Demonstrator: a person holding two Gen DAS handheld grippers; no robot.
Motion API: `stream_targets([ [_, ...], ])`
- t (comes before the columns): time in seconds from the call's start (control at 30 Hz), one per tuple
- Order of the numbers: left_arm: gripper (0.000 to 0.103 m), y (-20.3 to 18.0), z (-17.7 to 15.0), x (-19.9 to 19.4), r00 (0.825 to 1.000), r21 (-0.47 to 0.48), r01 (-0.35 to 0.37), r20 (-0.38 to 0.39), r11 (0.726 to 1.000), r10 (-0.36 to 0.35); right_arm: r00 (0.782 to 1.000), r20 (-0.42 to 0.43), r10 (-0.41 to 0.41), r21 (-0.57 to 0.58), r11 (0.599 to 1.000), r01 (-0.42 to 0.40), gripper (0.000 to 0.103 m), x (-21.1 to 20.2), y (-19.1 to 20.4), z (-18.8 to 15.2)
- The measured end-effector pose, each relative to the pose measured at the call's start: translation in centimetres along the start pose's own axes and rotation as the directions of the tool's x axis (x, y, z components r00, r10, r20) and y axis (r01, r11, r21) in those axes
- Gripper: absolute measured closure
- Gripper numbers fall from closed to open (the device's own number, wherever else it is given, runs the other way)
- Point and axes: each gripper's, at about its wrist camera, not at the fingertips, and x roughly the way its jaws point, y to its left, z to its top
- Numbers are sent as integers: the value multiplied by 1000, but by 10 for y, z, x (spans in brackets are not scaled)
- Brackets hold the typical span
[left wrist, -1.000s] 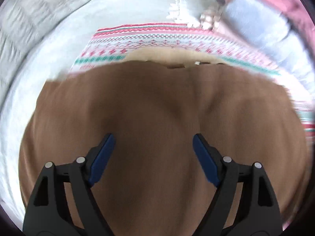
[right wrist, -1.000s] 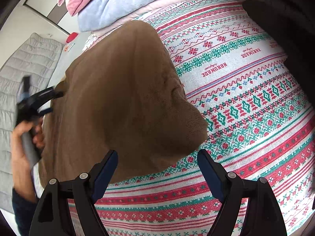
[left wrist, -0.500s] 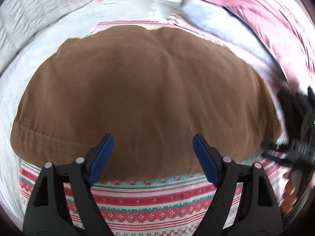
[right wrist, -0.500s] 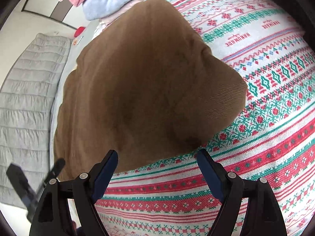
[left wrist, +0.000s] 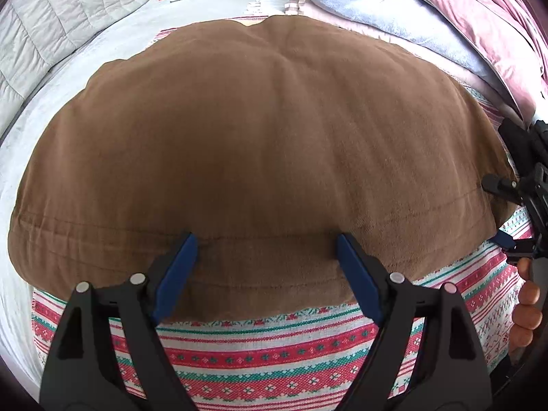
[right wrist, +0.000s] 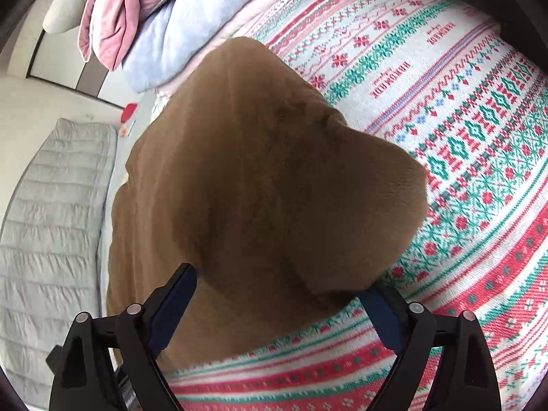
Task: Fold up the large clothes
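A large brown fleece garment [left wrist: 260,130] lies spread on a red, green and white patterned blanket [left wrist: 274,346]. My left gripper [left wrist: 265,243] is open just over the garment's near hem, which runs between its blue pads [left wrist: 174,274] without being pinched. In the right wrist view the same brown garment [right wrist: 260,188] has a folded corner pointing right. My right gripper [right wrist: 277,281] hangs low over that near edge with its jaws opening; the cloth lies between them and covers the right fingertip. The right gripper [left wrist: 524,205] and a hand [left wrist: 527,308] show at the left view's right edge.
Folded pink and light-blue blankets [right wrist: 154,24] are stacked at the far side of the bed. A grey quilted mat [right wrist: 44,222] runs along the left, with a small red object [right wrist: 130,111] near its far end. The patterned blanket [right wrist: 479,137] stretches to the right of the garment.
The left gripper swept back across the garment to its near hem. The right gripper dropped closer to the folded corner and its jaws widened. The garment now lies flat.
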Motion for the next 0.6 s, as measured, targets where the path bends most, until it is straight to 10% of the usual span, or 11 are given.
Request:
stream_targets([
  [0.6, 19, 0, 0, -1, 1000, 1, 1, 8, 1000, -1, 985, 173, -26, 17, 1000, 23, 7, 14, 14, 7],
])
